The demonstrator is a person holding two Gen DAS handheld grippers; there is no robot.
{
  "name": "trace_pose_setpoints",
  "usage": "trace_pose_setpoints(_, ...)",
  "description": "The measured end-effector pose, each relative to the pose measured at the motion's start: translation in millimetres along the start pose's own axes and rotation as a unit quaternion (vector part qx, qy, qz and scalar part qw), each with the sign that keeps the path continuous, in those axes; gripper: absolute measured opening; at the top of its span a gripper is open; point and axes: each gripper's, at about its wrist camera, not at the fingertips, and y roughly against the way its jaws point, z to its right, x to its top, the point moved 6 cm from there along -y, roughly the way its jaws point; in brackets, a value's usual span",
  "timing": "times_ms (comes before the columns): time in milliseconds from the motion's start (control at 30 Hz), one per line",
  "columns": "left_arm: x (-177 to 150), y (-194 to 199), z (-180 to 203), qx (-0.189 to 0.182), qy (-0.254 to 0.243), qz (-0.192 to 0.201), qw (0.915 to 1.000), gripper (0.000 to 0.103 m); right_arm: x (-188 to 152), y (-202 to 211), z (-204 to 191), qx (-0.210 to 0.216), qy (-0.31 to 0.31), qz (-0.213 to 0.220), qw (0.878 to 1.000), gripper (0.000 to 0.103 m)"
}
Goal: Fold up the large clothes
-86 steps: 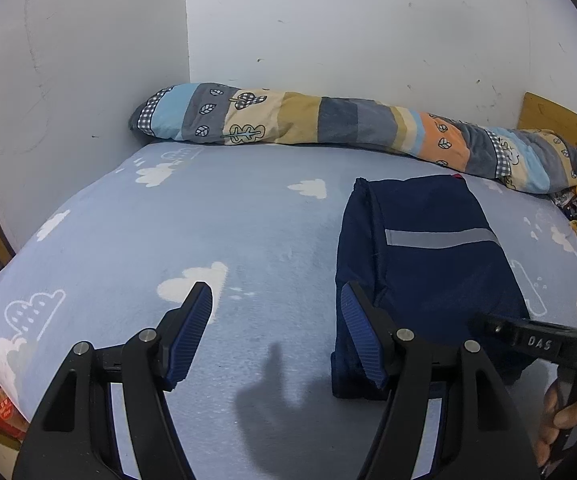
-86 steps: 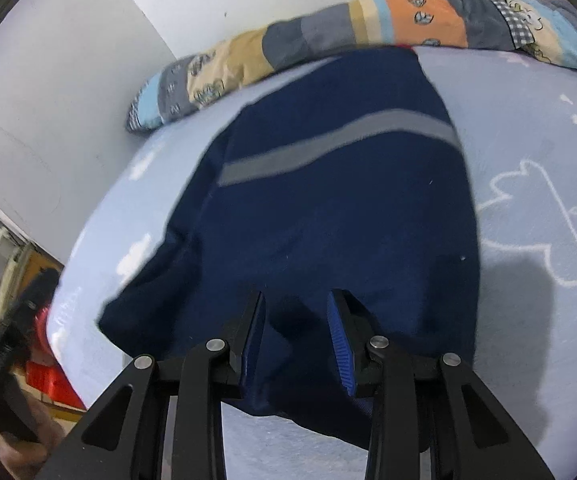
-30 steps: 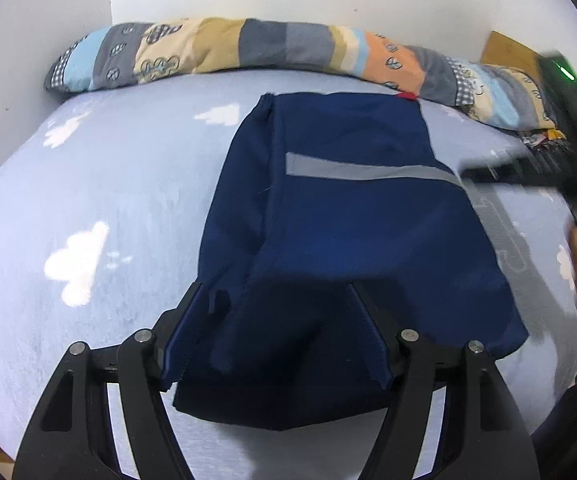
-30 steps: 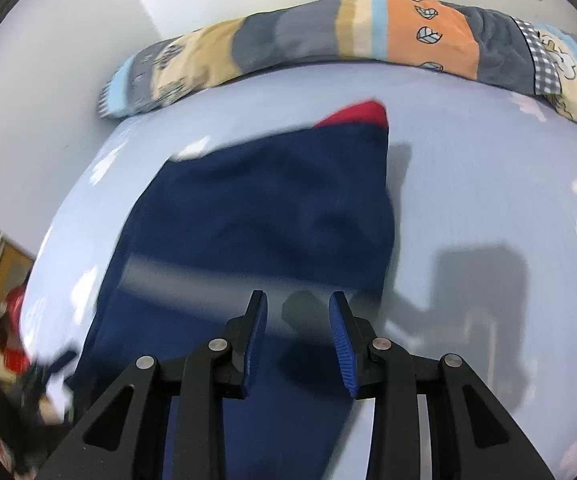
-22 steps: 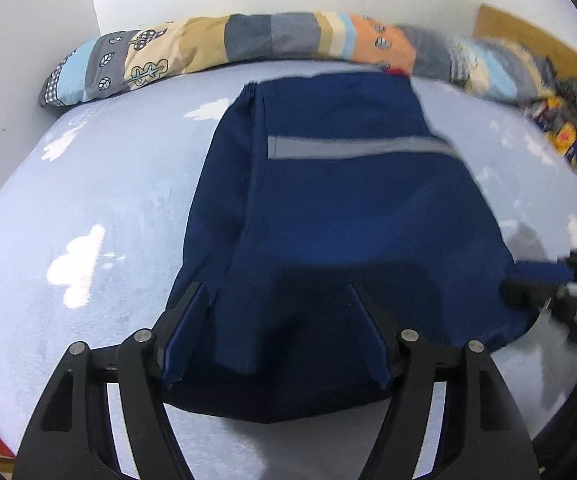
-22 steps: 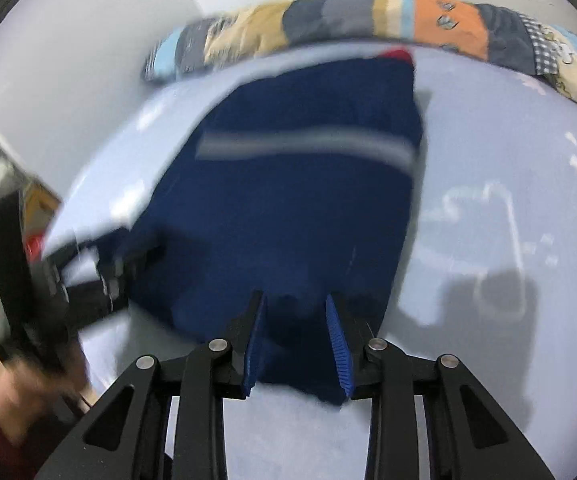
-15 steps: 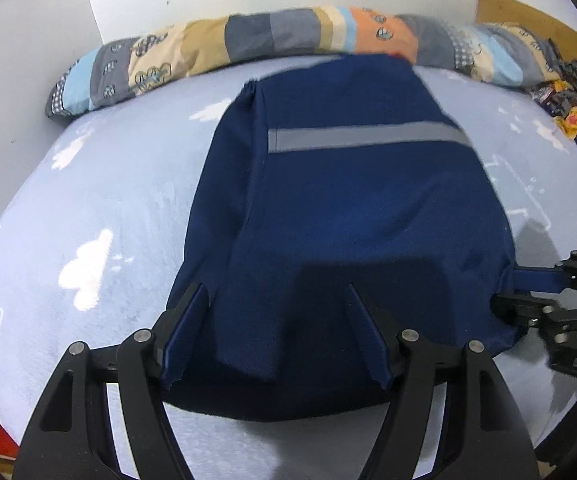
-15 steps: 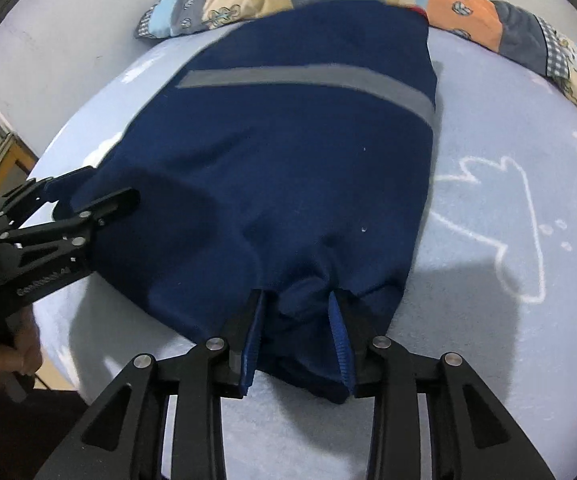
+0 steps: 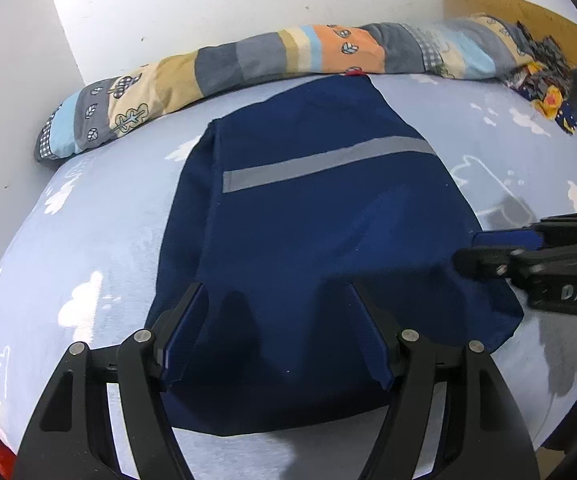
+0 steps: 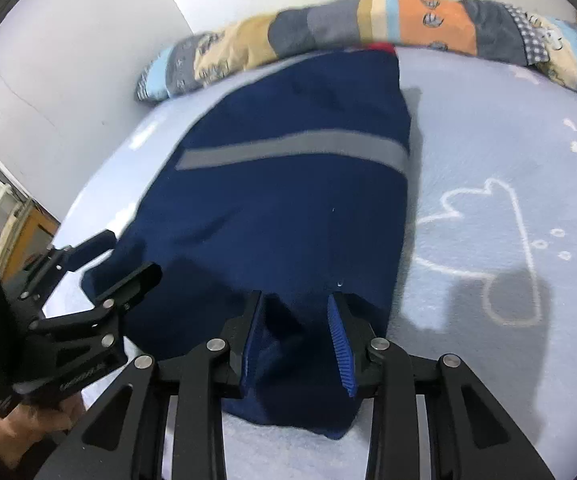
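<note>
A navy blue garment (image 9: 320,216) with a grey reflective stripe (image 9: 324,162) lies folded lengthwise on the bed. It also shows in the right wrist view (image 10: 288,208). My left gripper (image 9: 276,320) is open, its fingers wide apart over the garment's near hem. My right gripper (image 10: 294,328) is open with a narrower gap at the near right corner of the garment, with cloth lying between its fingers. The right gripper also shows at the right edge of the left wrist view (image 9: 488,248). The left gripper shows at the lower left of the right wrist view (image 10: 104,264).
The bed has a light blue sheet with white clouds (image 9: 88,248). A long patchwork bolster (image 9: 272,60) lies along the white back wall. A crumpled patterned cloth (image 9: 544,80) sits at the far right. A wooden board (image 9: 520,12) leans behind it.
Both grippers have come in to the garment's near end. The left gripper moved from the bare sheet to over the hem, and the right gripper swung back to the near right corner.
</note>
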Motion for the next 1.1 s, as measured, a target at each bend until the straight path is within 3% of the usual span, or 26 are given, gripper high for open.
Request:
trace_pose_setpoints(267, -5.9, -9.2, 4.2, 0.005, -0.017, -0.019, 0.9997, 0.07, -5.6, -14.0, -2.6, -0.008, -0.006, -0.021, 1.0, 0.038)
trace_pose_setpoints(533, -4.9, -4.6, 4.7, 0.001, -0.015, -0.011, 0.9998, 0.07, -14.3, 15.9, -22.4, -0.017, 0.035, 0.003, 0.999, 0.036)
trace_pose_setpoints(867, -7.1, -9.6, 2.3, 0.003, -0.012, -0.023, 0.9997, 0.07, -35.9, 7.9, -25.5, -0.033, 0.046, -0.032, 0.998, 0.034)
trace_pose_setpoints(1100, -12.4, -13.5, 3.1, -0.003, -0.021, -0.037, 0.9991, 0.07, -36.9, -4.9, -19.0, -0.015, 0.024, -0.051, 0.998, 0.036)
